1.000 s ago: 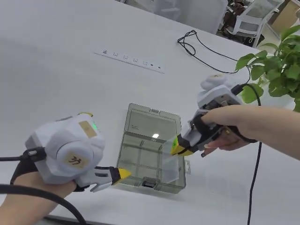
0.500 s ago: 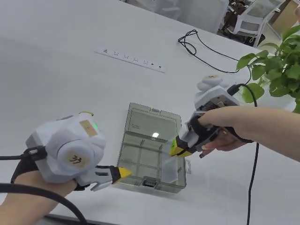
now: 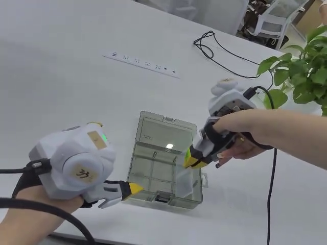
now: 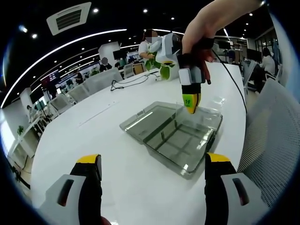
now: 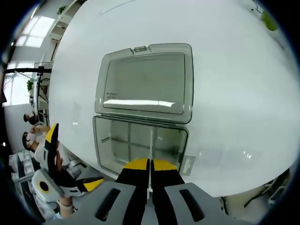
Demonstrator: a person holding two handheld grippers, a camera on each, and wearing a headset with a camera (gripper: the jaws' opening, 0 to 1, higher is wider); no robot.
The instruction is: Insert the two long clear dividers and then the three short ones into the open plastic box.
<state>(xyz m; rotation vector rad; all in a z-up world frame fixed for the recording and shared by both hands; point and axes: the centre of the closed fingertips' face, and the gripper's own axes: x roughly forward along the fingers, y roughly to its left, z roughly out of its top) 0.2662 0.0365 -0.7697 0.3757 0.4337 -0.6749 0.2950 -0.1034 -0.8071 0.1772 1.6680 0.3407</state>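
Observation:
The open plastic box (image 3: 153, 171) lies on the white table, its smoky tray nearest me and its lid (image 3: 167, 133) folded flat behind it. Dividers stand inside the tray. My right gripper (image 3: 194, 162) hovers over the tray's right part, shut on a clear divider (image 3: 185, 182) that hangs down into the tray. In the right gripper view the divider (image 5: 151, 139) shows edge-on between the shut jaws of the right gripper (image 5: 150, 165), over the tray (image 5: 117, 143). My left gripper (image 3: 122, 195) stands open and holds nothing at the tray's near left corner; in its own view the left gripper (image 4: 153, 161) faces the box (image 4: 168, 140).
A white power strip (image 3: 140, 64) lies far behind the box, and a black cable (image 3: 219, 51) loops at the back right. A green plant (image 3: 301, 71) stands at the right edge. The table's front edge runs just below the box.
My right gripper has drifted slightly left and up with the divider, staying over the tray's right part. The left gripper and the box have not moved.

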